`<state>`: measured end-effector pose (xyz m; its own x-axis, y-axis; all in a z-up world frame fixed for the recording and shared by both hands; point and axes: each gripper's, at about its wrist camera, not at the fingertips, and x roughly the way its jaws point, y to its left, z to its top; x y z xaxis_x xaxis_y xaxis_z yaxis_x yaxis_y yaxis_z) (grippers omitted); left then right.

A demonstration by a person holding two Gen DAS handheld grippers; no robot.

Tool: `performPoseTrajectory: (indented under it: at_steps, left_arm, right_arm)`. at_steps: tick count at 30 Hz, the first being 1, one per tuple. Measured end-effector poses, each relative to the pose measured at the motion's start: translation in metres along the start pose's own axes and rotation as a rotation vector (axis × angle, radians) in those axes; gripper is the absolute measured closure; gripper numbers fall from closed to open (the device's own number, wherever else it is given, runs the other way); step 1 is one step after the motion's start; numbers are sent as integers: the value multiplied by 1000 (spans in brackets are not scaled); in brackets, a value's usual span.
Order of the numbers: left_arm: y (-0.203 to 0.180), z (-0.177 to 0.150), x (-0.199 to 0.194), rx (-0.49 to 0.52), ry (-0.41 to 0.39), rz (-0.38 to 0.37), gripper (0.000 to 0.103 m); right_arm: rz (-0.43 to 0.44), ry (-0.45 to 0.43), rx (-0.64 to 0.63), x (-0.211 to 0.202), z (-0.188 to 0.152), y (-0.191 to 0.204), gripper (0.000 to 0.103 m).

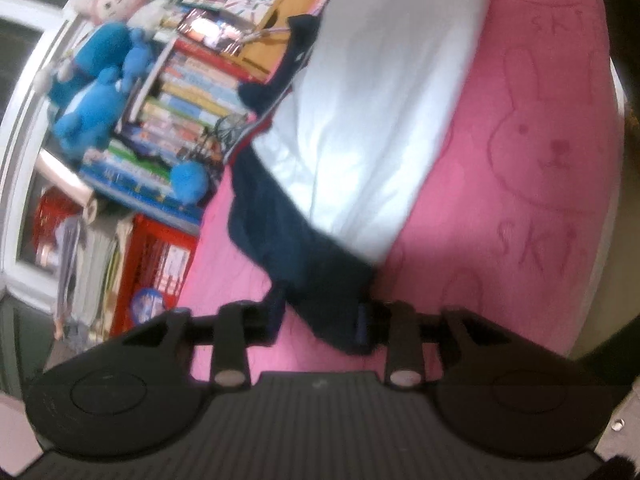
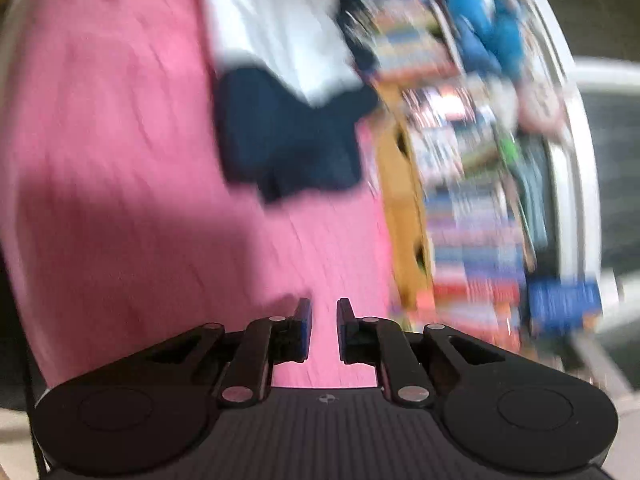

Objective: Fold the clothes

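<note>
Shirt [image 1: 360, 112] beside bedspread [image 1: 520, 200] edge

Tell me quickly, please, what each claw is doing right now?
Left claw: open, navy sleeve lying loose between its fingers.
Right claw: slightly open, holding nothing.

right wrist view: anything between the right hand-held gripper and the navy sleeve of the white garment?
Nothing. In the right wrist view, only bare pink bedspread lies between the right hand-held gripper and the navy sleeve of the white garment.
</note>
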<state>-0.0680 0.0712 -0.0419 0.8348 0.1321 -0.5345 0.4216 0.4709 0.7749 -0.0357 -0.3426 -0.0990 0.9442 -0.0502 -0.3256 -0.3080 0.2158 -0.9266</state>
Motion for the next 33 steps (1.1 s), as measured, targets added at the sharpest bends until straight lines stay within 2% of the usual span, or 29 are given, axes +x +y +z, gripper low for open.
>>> performPoseTrajectory:
  at_steps: [2, 5, 6, 9, 11, 12, 14, 18, 20, 22, 25, 28, 30, 33]
  left_arm:
    - [6, -7, -4, -45, 36, 9, 49]
    - [16, -21, -10, -123, 96, 26, 47]
    - [20, -27, -11, -153, 120, 38, 47]
    - [37, -44, -13, -314, 215, 115, 46]
    - [53, -52, -13, -460, 256, 193, 47]
    - [62, -53, -15, -539, 253, 217, 47]
    - [77, -47, -24, -715, 176, 200, 47]
    - [86, -14, -34, -979, -13, 97, 47]
    - [74, 10, -33, -1027, -111, 31, 44]
    - [59, 39, -25, -1033, -188, -39, 43]
    - [40, 72, -4, -1037, -249, -124, 43]
    - [28, 92, 17, -1033, -243, -192, 43]
    - [24, 97, 29, -1002, -212, -173, 43]
    - [20, 95, 46, -940, -143, -97, 43]
  right_arm:
    - [-30, 39, 95, -2, -11, -13, 84]
    - [-62, 38, 318, -10, -15, -35, 63]
    - [-50, 21, 400, -13, -12, -39, 57]
    - [-11, -33, 643, -23, -3, -52, 53]
    - [40, -87, 792, -25, 8, -56, 52]
    - [72, -115, 861, -25, 15, -57, 52]
    - [145, -183, 985, -21, 31, -58, 52]
    - [247, -278, 1174, -7, 68, -60, 49]
    - [293, -313, 1232, -4, 89, -59, 48]
    - [311, -332, 1244, -5, 108, -58, 43]
    - [348, -354, 1214, -9, 133, -49, 36]
    - [389, -351, 1209, -7, 143, -44, 33]
    - [417, -329, 1208, -2, 148, -41, 33]
    - [429, -203, 1209, 15, 151, -39, 31]
